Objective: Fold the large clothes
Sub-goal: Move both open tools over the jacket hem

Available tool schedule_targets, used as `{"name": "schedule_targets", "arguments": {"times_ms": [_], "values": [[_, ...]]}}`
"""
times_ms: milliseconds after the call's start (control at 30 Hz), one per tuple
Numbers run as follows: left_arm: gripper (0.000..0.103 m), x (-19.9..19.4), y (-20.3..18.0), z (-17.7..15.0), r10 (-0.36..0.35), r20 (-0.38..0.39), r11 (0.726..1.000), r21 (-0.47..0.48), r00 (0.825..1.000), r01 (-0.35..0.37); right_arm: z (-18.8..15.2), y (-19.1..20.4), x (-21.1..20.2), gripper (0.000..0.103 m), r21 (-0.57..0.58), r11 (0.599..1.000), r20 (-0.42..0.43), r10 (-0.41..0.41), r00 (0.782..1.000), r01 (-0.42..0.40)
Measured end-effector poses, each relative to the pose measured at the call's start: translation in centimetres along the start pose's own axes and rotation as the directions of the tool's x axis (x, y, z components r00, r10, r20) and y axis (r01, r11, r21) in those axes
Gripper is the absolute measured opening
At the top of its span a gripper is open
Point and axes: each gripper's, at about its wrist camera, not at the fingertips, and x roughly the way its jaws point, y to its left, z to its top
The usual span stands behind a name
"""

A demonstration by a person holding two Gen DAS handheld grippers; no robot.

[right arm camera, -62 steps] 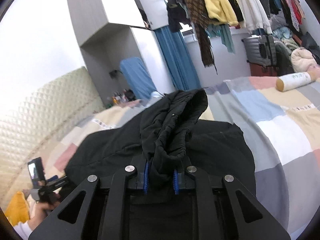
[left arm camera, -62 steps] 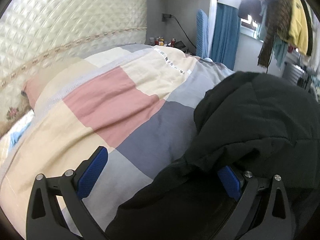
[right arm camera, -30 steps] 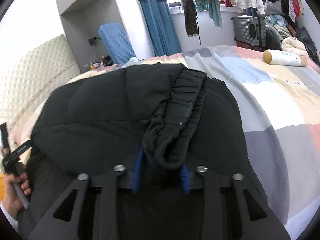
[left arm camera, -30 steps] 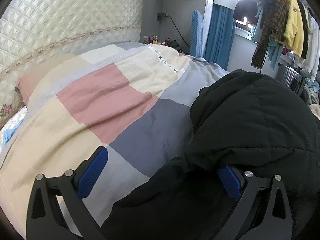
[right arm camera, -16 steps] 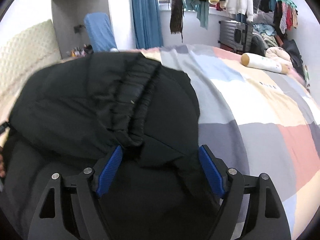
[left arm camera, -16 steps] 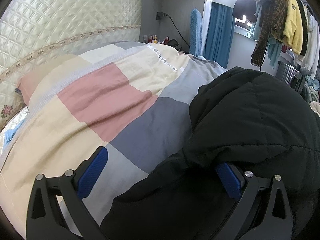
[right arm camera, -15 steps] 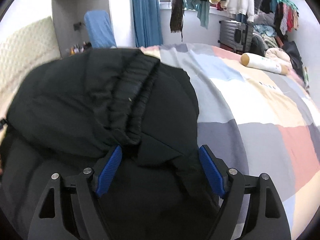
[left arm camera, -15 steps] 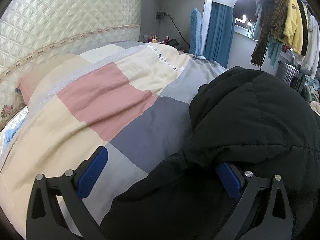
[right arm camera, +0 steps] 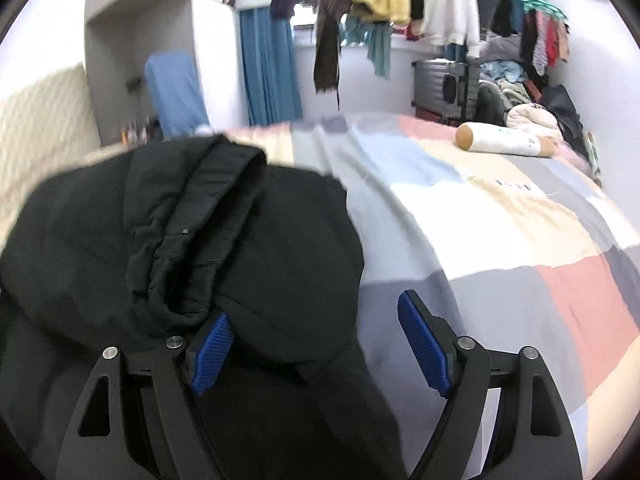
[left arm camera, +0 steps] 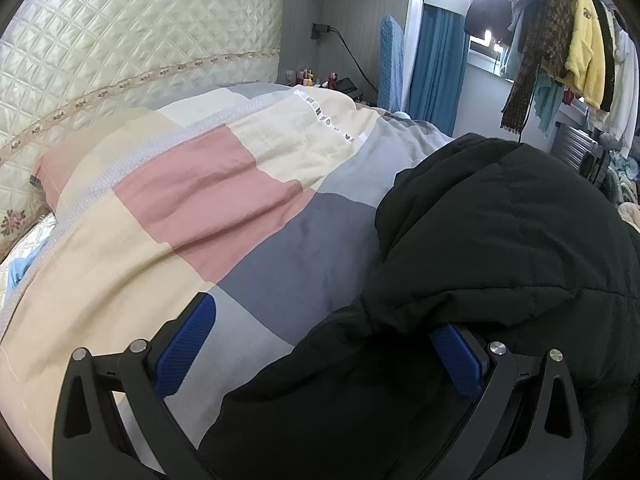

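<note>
While the black jacket (right arm camera: 168,240) lies bunched on the patchwork bed cover (left arm camera: 208,208), the right hand-held gripper (right arm camera: 316,344) has just opened wide and holds nothing; the left hand-held gripper (left arm camera: 320,344) also stands wide, with jacket cloth lying loosely between its jaws.

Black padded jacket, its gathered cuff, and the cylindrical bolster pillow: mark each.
Black padded jacket (left arm camera: 500,232), left wrist view, quilted body.
Gathered cuff (right arm camera: 200,248), right wrist view, elastic band.
Cylindrical bolster pillow (right arm camera: 504,144), right wrist view, white middle.

Patchwork quilt (left arm camera: 208,200) below quilted headboard (left arm camera: 120,40); bolster (right arm camera: 504,142), suitcase (right arm camera: 444,88) beyond.
</note>
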Motion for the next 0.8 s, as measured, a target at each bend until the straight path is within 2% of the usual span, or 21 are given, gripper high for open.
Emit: {"name": "schedule_targets", "arguments": {"times_ms": [167,333,467,667,800], "values": [[0.102,0.1,-0.2,-0.1,-0.001,0.002,1.000,0.014,1.000,0.001,0.8,-0.8,0.1,0.078,0.022,1.000,0.022,-0.016,1.000,0.015],[0.102,0.8,-0.1,-0.2,-0.010,-0.021,1.000,0.014,1.000,0.010,0.2,-2.3,2.4,0.078,0.048,0.998,-0.018,-0.030,0.999,0.031],[0.102,0.6,-0.3,-0.2,-0.005,-0.021,1.000,0.023,1.000,0.006,-0.7,-3.7,3.9,0.079,0.124,0.992,-0.073,0.005,0.997,0.004],[0.102,-0.4,-0.6,-0.2,-0.043,-0.030,0.999,0.014,0.999,0.043,-0.7,-3.2,2.2,0.079,0.127,0.992,-0.103,0.019,0.994,-0.006],[0.102,-2.4,-1.0,-0.5,-0.069,-0.024,0.997,0.038,0.997,0.069,-1.0,-2.2,-0.7,0.079,0.108,0.994,-0.108,0.042,0.993,-0.031]]}}
